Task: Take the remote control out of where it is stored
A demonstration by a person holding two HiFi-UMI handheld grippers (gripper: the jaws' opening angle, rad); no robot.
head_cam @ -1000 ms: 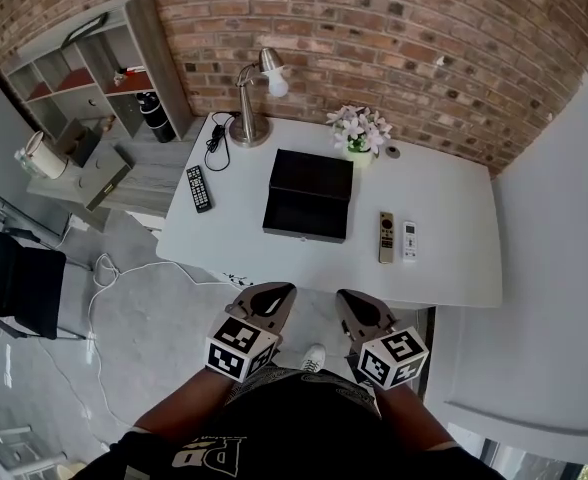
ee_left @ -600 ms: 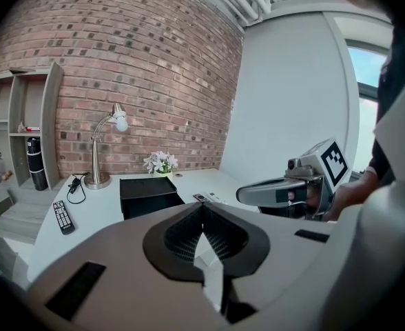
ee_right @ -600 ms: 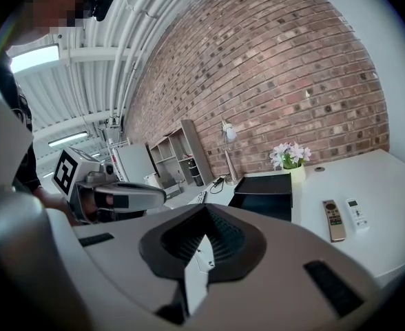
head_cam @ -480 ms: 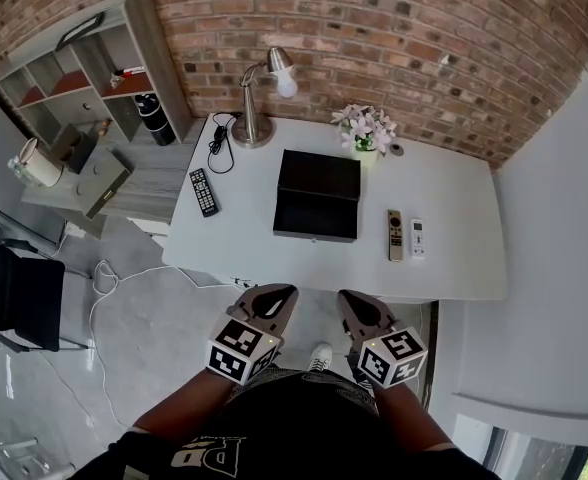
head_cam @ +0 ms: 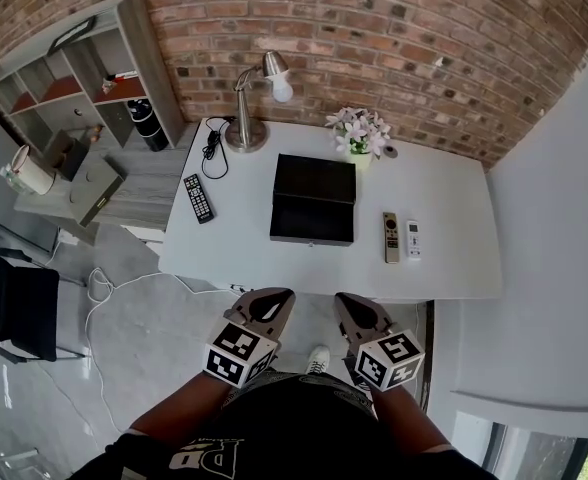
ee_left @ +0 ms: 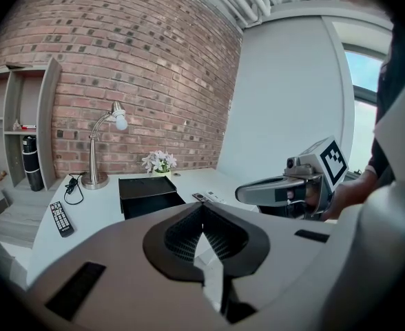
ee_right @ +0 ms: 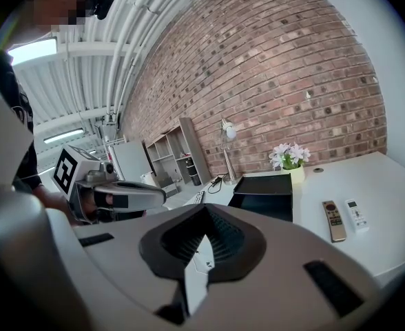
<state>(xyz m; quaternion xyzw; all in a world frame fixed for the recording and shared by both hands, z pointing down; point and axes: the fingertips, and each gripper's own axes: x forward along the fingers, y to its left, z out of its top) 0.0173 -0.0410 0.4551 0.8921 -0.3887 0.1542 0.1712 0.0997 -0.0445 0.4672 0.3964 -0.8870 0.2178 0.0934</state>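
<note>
**Both grippers closed, in front of the table**

The left gripper (head_cam: 272, 298) and the right gripper (head_cam: 352, 303) hang side by side close to the person's body, near the front edge of the white table (head_cam: 444, 208) but not over it. The jaws of each are pressed together, and nothing is between them. A black storage box (head_cam: 314, 200) stands in the middle of the table; its inside cannot be seen. A black remote control (head_cam: 197, 197) lies left of the box. A golden remote control (head_cam: 389, 237) and a small white remote control (head_cam: 412, 239) lie side by side at its right.
</note>
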